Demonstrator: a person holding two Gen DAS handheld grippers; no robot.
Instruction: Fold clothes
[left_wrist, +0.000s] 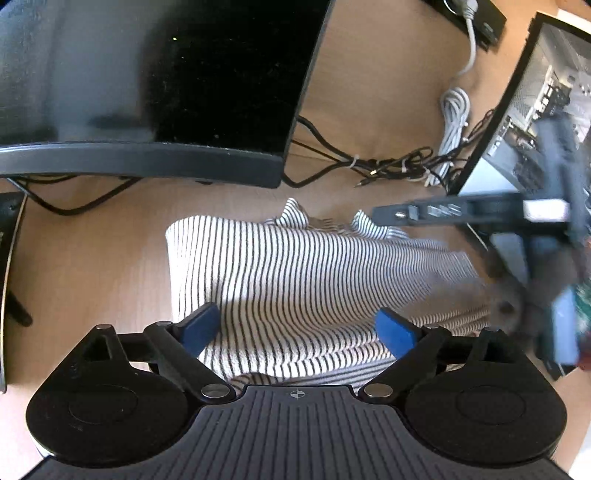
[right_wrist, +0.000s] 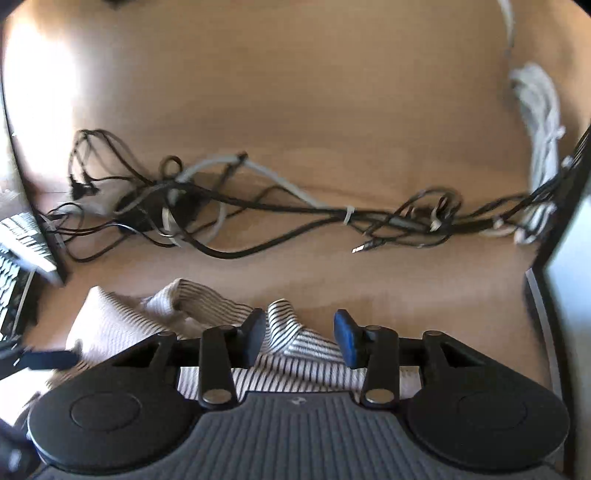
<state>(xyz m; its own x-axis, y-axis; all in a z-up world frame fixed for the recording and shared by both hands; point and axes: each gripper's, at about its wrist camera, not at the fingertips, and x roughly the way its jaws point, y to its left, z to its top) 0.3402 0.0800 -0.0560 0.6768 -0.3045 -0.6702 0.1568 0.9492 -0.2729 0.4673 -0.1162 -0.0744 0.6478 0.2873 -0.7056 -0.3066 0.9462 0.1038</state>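
Note:
A black-and-white striped garment (left_wrist: 295, 273) lies partly folded on the wooden desk (left_wrist: 92, 258), its collar end toward the monitor. My left gripper (left_wrist: 297, 328) hovers over its near part with jaws wide open and nothing pinched; the blue pads (left_wrist: 199, 326) sit above the cloth. In the right wrist view a raised fold of the striped garment (right_wrist: 282, 325) stands between the fingers of my right gripper (right_wrist: 301, 332). Its jaws are partly apart, with desk showing between the fold and the right pad (right_wrist: 347, 339). The right tool's blurred dark frame (left_wrist: 461, 212) reaches over the garment's far right corner.
A dark monitor (left_wrist: 166, 74) stands just behind the garment. A tangle of black cables (right_wrist: 347, 216) runs across the desk behind it, beside a coiled white cable (left_wrist: 454, 122). A second screen (left_wrist: 535, 92) stands at the right. A keyboard (right_wrist: 18, 240) lies at the left.

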